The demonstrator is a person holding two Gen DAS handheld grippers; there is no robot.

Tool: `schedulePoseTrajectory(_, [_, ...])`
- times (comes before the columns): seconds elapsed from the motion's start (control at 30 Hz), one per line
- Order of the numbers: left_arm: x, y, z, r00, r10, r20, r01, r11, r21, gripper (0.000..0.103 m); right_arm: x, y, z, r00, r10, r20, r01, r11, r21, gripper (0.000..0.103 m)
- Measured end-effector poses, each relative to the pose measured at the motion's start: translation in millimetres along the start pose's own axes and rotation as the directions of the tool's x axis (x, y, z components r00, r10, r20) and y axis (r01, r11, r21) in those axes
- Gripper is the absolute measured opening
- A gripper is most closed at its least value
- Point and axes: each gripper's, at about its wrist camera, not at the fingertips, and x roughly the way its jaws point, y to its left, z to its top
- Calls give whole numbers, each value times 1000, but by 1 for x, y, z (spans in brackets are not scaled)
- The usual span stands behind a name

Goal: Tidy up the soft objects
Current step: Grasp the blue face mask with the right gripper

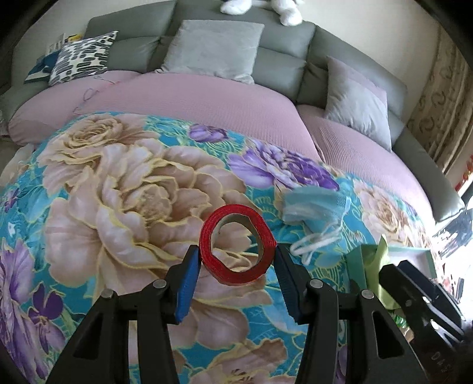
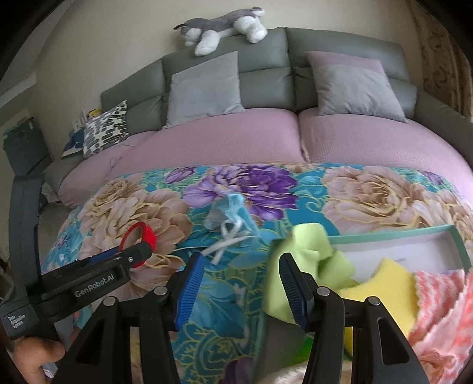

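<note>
A red tape roll [image 1: 236,245] sits between the blue pads of my left gripper [image 1: 236,251], which is shut on it just above the floral blanket [image 1: 118,192]. In the right wrist view the same roll [image 2: 137,236] shows at the tip of the left gripper [image 2: 139,251]. A light blue face mask [image 2: 230,212] with white strings lies on the blanket ahead of my right gripper [image 2: 241,260], which is open with nothing between its fingers. A lime cloth [image 2: 307,251] hangs over the corner of a teal-rimmed box [image 2: 384,233].
The box also holds a yellow sponge cloth [image 2: 384,280] and a pink knitted cloth [image 2: 443,310]. Grey pillows [image 2: 204,88] and a patterned cushion [image 2: 106,127] lean on the grey headboard, and a plush husky [image 2: 224,26] lies on top of it. A hand [image 2: 38,357] holds the left gripper.
</note>
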Motion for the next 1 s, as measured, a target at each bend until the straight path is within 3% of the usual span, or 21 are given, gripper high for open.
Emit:
schedulePoseTrajectory(0.33, [-9,25,4,1000,-9,24,11,997,-80,52,26,16,24,998,54,-22,-54,998,-28,56])
schedulePoseTrajectory(0.47, [-10,28,4,1000,-14,25,17,995,-94,52,42,13,35,998,49,-41,-49,999,-6,44])
schedulePoseTrajectory(0.9, [-11,34,5,999,-17,28,20,993,-116,52,81,7,47,995,46,-87,-41,998,56,44])
schedulePoseTrajectory(1.0, [-11,34,5,1000,-17,26,20,993,-119,52,87,3,47,994,53,-97,-45,996,79,38])
